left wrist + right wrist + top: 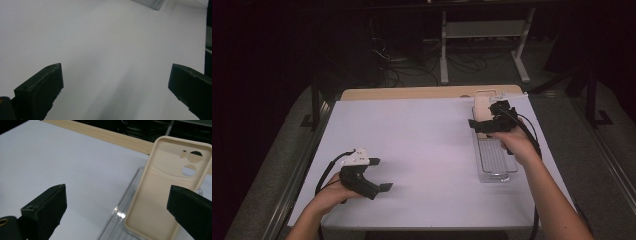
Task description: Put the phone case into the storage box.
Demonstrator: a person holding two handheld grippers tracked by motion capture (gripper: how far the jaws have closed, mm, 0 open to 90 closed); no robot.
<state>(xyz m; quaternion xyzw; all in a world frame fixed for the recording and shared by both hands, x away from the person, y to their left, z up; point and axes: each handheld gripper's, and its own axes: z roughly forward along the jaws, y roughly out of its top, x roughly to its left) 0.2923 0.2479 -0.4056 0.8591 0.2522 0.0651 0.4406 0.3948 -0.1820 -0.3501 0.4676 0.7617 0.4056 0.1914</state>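
Observation:
A beige phone case point(482, 104) point(162, 192) with round camera cut-outs leans tilted at the far end of a clear plastic tray point(498, 162) point(130, 187) on the right of the white table. My right gripper point(488, 119) point(117, 206) hovers open just in front of the case, which lies towards its right jaw with nothing touching it. My left gripper point(381, 174) point(115, 82) is open over bare white surface at the front left, holding nothing. A corner of the tray point(150, 3) shows far ahead of it.
The white sheet point(422, 150) covers the table, with a wooden strip point(412, 93) point(110, 135) bare along the far edge. Behind the table, on the dark floor, are a white metal stand point(482, 31) and loose cables point(409, 62).

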